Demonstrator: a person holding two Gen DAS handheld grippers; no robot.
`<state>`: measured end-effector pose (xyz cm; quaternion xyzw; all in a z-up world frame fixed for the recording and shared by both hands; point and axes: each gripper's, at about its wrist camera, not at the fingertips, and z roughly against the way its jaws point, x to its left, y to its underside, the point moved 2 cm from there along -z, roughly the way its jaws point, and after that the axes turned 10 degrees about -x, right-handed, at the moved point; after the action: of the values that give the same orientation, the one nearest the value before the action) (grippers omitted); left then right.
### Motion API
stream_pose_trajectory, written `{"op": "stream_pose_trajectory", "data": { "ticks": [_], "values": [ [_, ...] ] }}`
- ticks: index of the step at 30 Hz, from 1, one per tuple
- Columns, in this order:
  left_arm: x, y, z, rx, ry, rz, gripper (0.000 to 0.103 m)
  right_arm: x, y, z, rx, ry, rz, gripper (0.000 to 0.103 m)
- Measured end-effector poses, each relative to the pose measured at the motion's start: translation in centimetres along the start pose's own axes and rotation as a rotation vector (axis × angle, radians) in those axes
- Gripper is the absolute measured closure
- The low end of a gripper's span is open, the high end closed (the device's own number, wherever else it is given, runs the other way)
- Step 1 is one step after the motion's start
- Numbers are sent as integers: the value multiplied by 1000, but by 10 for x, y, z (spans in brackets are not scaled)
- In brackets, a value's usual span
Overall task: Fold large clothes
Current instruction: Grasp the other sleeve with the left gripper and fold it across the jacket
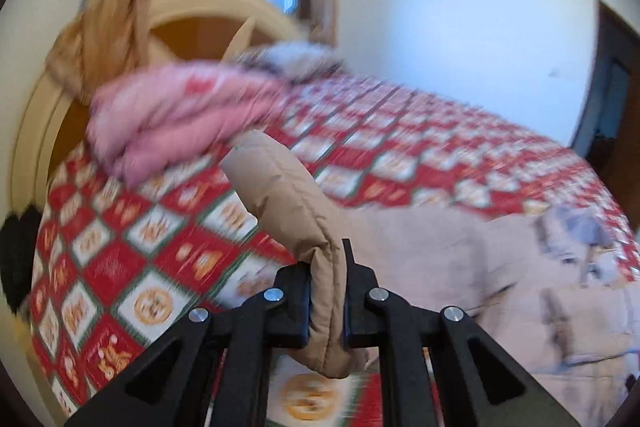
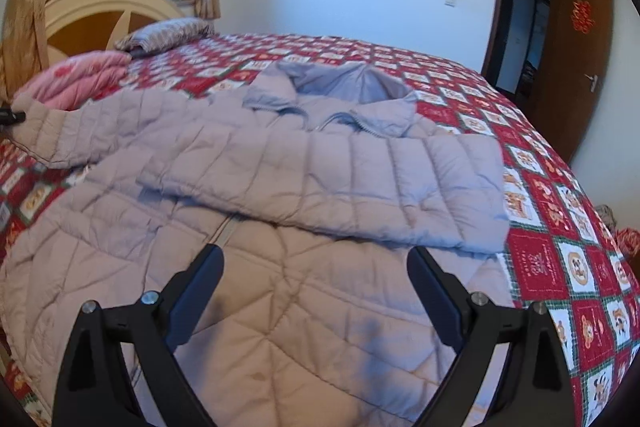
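A large beige quilted puffer jacket (image 2: 280, 207) lies front up on the bed, collar toward the far side. Its right sleeve (image 2: 360, 183) is folded across the chest. My right gripper (image 2: 316, 267) is open and empty, just above the jacket's lower front. My left gripper (image 1: 326, 291) is shut on the cuff of the jacket's left sleeve (image 1: 292, 211) and holds it lifted above the bed; the jacket body (image 1: 500, 291) lies to its right. The left wrist view is blurred by motion. The left gripper's tip (image 2: 12, 115) shows at the sleeve end in the right wrist view.
The bed has a red, white and green patterned quilt (image 2: 540, 255). A folded pink garment (image 2: 76, 79) and a pillow (image 2: 168, 31) lie near the cream headboard (image 2: 100, 11). Window and curtains stand behind it. A brown door (image 2: 576, 59) stands open at the right.
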<state>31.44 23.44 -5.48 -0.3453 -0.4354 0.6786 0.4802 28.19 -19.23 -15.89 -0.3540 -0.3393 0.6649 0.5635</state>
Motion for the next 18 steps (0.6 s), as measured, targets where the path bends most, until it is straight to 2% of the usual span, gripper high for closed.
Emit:
{"op": "stream_pose_trajectory", "data": {
  "ticks": [3,6,12,14,15,16,18],
  "values": [
    [-51,-17,29,-60,89,-52,92,-13,-1,6,-14,12,-52,8],
    [-111,-16,47,-74,202,-100,92,-28,1,9,-15,23,-112,8],
    [-229,29,61,-23,397,-210,92,-51,6,16,-16,47,-186,8],
    [-258,46,63,-3,426,-262,89,-57,7,18,-17,56,-188,8],
    [-270,53,64,5,429,-288,78,-61,8,19,-14,63,-194,8],
    [-282,62,63,16,424,-315,52,-65,10,19,-10,67,-201,8],
    [-295,72,68,-8,401,-345,22,-72,13,18,5,73,-215,8]
  ]
}}
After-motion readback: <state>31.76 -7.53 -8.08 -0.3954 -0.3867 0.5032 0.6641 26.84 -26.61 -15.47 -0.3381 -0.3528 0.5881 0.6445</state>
